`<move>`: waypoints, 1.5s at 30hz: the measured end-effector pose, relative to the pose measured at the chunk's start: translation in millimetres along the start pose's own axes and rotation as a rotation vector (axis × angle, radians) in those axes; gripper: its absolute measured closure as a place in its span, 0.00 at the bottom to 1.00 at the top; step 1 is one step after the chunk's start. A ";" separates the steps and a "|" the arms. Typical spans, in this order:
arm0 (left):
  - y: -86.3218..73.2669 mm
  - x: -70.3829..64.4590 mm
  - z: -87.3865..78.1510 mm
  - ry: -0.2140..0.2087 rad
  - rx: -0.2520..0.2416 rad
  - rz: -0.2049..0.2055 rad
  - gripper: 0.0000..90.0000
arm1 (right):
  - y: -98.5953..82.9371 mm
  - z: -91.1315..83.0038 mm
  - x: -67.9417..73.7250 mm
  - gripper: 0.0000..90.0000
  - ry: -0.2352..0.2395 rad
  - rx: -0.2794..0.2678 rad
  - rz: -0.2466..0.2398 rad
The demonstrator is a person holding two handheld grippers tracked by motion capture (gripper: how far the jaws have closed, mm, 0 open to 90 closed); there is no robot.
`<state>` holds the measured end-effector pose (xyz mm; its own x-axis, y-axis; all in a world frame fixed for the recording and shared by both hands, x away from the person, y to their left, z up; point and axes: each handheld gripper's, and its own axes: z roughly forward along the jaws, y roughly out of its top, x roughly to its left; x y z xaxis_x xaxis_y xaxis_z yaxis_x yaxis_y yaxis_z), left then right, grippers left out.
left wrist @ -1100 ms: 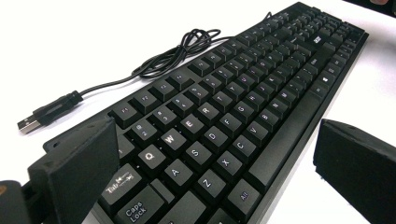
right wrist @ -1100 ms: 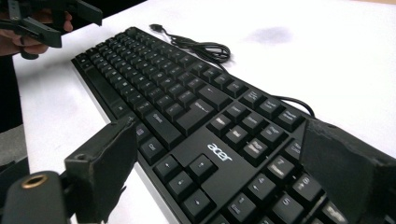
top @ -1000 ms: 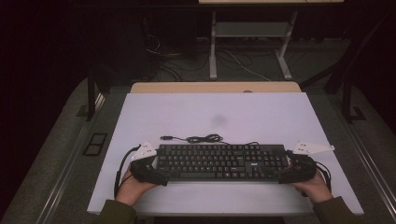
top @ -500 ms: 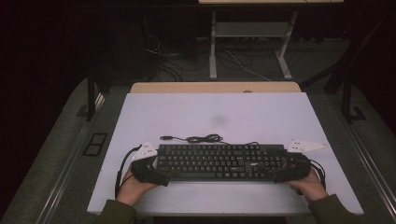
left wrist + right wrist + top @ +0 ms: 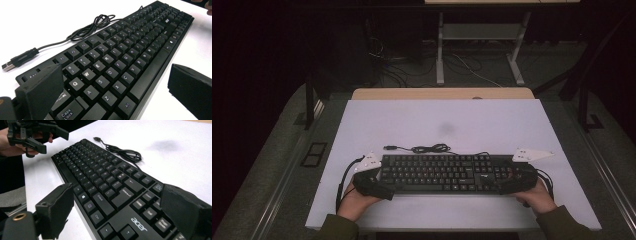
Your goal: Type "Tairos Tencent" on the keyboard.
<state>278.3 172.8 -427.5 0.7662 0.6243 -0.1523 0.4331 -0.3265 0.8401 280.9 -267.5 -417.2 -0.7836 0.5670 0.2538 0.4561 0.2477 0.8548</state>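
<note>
Holding both grippers apart, we have the left gripper (image 5: 384, 186) and the right gripper (image 5: 507, 184) straddling the ends of the black keyboard (image 5: 447, 173), near the table's (image 5: 437, 120) front edge.

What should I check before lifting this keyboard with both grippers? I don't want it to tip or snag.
1. Left gripper open and astride the keyboard end: ok, jaws wide on either side of the Caps Lock corner.
2. Right gripper open and astride the other end: ok.
3. Jaws closed on the keyboard: not ok, neither pair grips yet.
4. Cable free: ok, coiled loose behind the keyboard, USB plug unplugged on the table.
5. Keyboard flat on the table: ok.
6. Grip depth on the edges: cannot tell.
</note>
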 end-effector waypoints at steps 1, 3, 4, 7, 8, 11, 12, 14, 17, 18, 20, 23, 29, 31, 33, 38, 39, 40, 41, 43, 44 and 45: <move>0.0 0.0 0.0 0.000 0.000 0.000 0.00 | 0.7 1.0 0.6 0.18 0.001 -0.002 0.000; 0.0 0.0 0.0 -0.001 0.002 0.001 0.00 | 2.2 2.5 1.6 0.18 0.005 -0.003 -0.006; -0.1 -0.1 -0.1 -0.001 0.002 0.000 0.00 | 2.9 3.1 1.8 0.18 0.005 -0.003 -0.005; -0.1 0.1 -0.1 0.000 0.001 0.000 0.00 | 4.0 4.1 1.6 0.18 0.009 -0.006 -0.005; 0.0 0.2 -0.1 0.000 0.000 0.001 0.00 | 4.7 5.1 1.7 0.20 0.010 -0.003 0.000; 0.2 -0.5 0.6 0.000 -0.001 0.001 0.00 | 5.2 6.0 1.5 0.25 0.021 0.000 -0.007; 0.2 -0.5 0.6 0.000 -0.001 0.001 0.00 | 5.5 6.3 1.8 0.26 0.024 0.002 -0.004; 0.2 -0.6 0.5 0.000 0.000 0.003 0.00 | 6.4 7.3 2.0 0.28 0.028 0.003 -0.007; 0.1 -0.3 0.1 0.000 0.000 0.002 0.00 | 7.9 9.5 2.3 0.31 0.030 0.003 -0.010; 0.1 -0.3 0.1 0.000 0.000 0.002 0.00 | 7.9 9.5 2.3 0.31 0.030 0.003 -0.010; 0.3 -0.5 0.1 0.000 -0.004 0.002 0.00 | 9.5 11.7 3.3 0.35 0.037 0.003 -0.009; 0.3 -0.7 0.3 0.000 0.000 0.004 0.00 | 10.9 13.8 3.8 0.39 0.042 0.007 -0.018; 0.3 -0.7 0.2 0.000 0.000 0.004 0.00 | 13.0 17.5 4.4 0.50 0.062 0.011 -0.020; 0.4 -0.9 0.1 0.000 0.000 0.003 0.00 | 13.5 19.1 4.7 0.53 0.066 0.016 -0.022; 0.7 -1.0 0.2 0.001 -0.003 0.003 0.00 | 14.1 20.8 5.0 0.56 0.071 0.023 -0.026; 0.7 -1.5 1.2 -0.003 0.000 0.006 0.00 | 15.5 27.1 6.1 0.65 0.080 0.038 -0.037; 0.8 -1.7 1.3 -0.003 0.000 0.006 0.00 | 15.6 28.4 6.1 0.66 0.081 0.044 -0.040; 1.1 -1.8 1.4 -0.003 0.001 0.006 0.00 | 15.7 29.7 6.4 0.68 0.079 0.048 -0.041; 1.1 -1.8 1.4 -0.003 0.001 0.006 0.00 | 15.9 30.9 6.4 0.70 0.081 0.052 -0.046; 1.0 -2.0 1.6 -0.002 0.002 0.005 0.00 | 16.5 32.8 6.9 0.74 0.085 0.060 -0.051; 1.1 -2.0 1.6 -0.002 0.002 0.005 0.00 | 16.8 34.0 6.8 0.76 0.085 0.061 -0.058; 1.1 -2.0 1.6 -0.002 0.002 0.005 0.00 | 17.1 35.2 7.5 0.78 0.083 0.065 -0.054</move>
<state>278.0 170.0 -427.1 0.7690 0.6215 -0.1495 0.4305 -0.3308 0.8398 297.7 -231.4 -416.6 -0.8386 0.4853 0.2475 0.4370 0.3280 0.8375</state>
